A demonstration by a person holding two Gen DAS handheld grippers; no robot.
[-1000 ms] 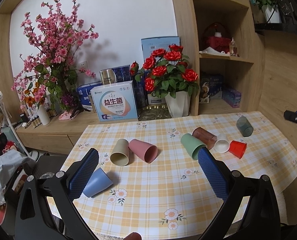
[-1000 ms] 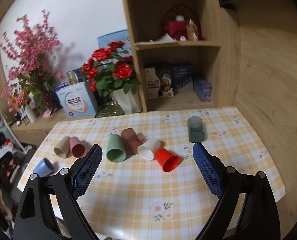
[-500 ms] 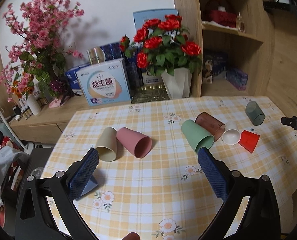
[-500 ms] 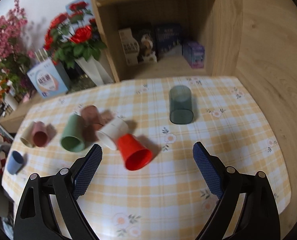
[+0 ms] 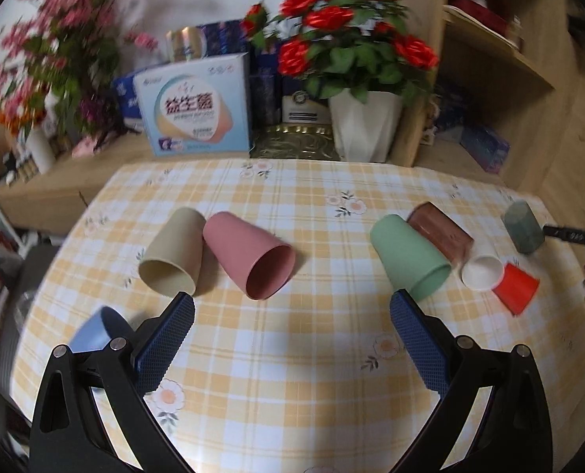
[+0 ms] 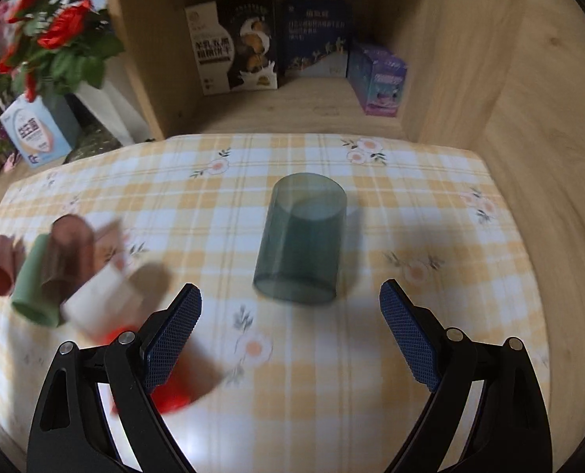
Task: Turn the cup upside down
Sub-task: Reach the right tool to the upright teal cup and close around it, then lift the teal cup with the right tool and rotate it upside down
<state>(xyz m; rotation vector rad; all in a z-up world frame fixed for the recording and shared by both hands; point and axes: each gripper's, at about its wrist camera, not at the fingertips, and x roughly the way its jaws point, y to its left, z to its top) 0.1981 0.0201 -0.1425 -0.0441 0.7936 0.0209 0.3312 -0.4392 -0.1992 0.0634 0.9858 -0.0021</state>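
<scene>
Several cups lie on their sides on the checked tablecloth (image 5: 292, 354). In the left wrist view I see a beige cup (image 5: 174, 252), a pink cup (image 5: 253, 254), a green cup (image 5: 408, 256), a brown cup (image 5: 440, 232), a white cup (image 5: 483, 272), a red cup (image 5: 515, 287), a blue cup (image 5: 91, 335) and a dark teal cup (image 5: 522, 226). My left gripper (image 5: 290, 307) is open, just short of the pink cup. My right gripper (image 6: 290, 299) is open, with the dark teal cup (image 6: 302, 240) lying just ahead between its fingers.
A white vase of red roses (image 5: 365, 122), boxes (image 5: 197, 106) and pink blossoms stand on the low cabinet behind the table. A wooden shelf unit with boxes (image 6: 235, 45) is behind the right side. A wooden wall (image 6: 528, 118) borders the table's right edge.
Both grippers have moved forward and down toward the table. The right one has closed in on the dark teal cup, now centred between its open fingers. No cup has moved.
</scene>
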